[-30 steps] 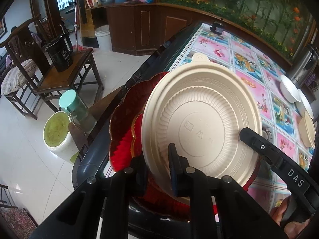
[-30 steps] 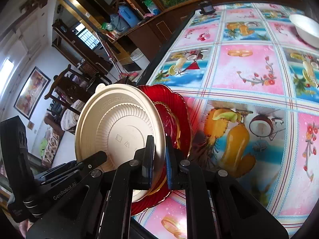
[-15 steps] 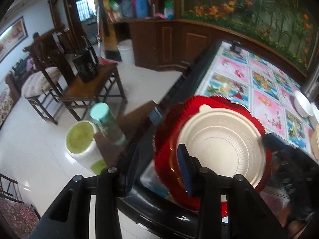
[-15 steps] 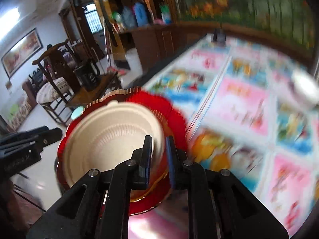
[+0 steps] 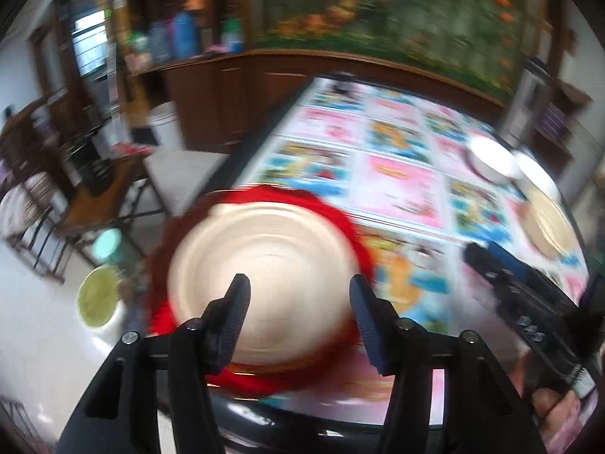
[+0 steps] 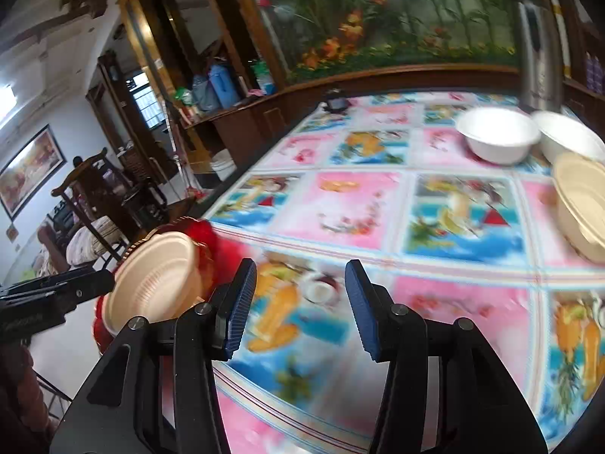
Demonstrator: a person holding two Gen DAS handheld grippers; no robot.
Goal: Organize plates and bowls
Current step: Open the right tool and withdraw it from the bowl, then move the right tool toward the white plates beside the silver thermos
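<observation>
- Jaws on my left gripper (image 5: 298,299) had just been opening — nothing clamped.
- My right gripper (image 6: 300,295) likewise, jaws just opening, empty.
- Beige plate (image 5: 264,283) sat on red plate (image 5: 332,215) at the table (image 6: 378,196) edge.

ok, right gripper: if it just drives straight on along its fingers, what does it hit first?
Most likely the patterned tablecloth: the right gripper stands open with nothing between its fingers, angled down at bare cloth. The beige plate on the red plate sits off to its left, the white bowls farther right. Depth is uncertain.
</observation>
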